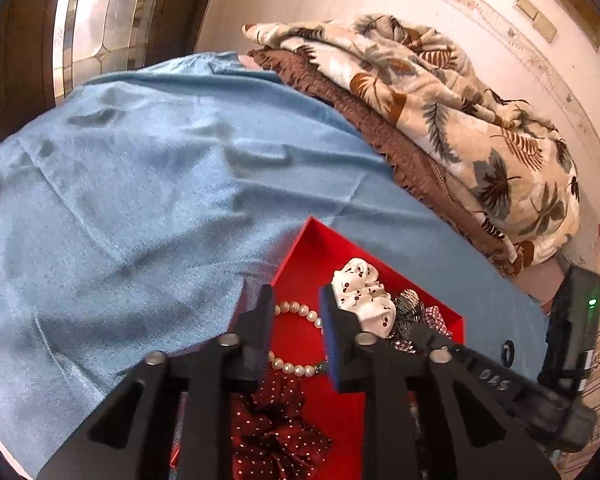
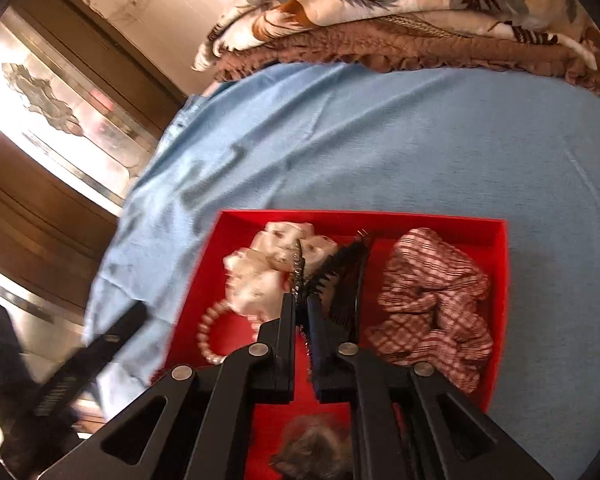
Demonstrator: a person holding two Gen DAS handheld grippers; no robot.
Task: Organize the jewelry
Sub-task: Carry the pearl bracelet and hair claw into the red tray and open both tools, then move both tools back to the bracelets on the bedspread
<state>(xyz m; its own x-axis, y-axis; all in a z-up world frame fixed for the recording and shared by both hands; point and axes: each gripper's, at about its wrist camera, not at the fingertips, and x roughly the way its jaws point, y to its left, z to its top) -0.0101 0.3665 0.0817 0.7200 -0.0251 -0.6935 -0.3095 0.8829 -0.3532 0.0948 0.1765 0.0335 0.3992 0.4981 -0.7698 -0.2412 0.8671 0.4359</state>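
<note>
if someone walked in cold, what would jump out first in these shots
The bright red tray on the blue sheet, holding scrunchies and a pearl bracelet. Above it, the right gripper pinches a spiky dark hair clip. Behind, a leaf-print blanket is heaped at the wall.

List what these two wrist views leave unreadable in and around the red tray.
- Left wrist view: the dark red dotted scrunchie and pearl bracelet are partly hidden behind the left gripper fingers.
- Left wrist view: the small black ring on the blue cloth is too small to identify.
- Right wrist view: the spiky dark piece in the right gripper is motion-blurred.
- Right wrist view: the greyish fuzzy item in the red tray is blurred and cut off.
</note>
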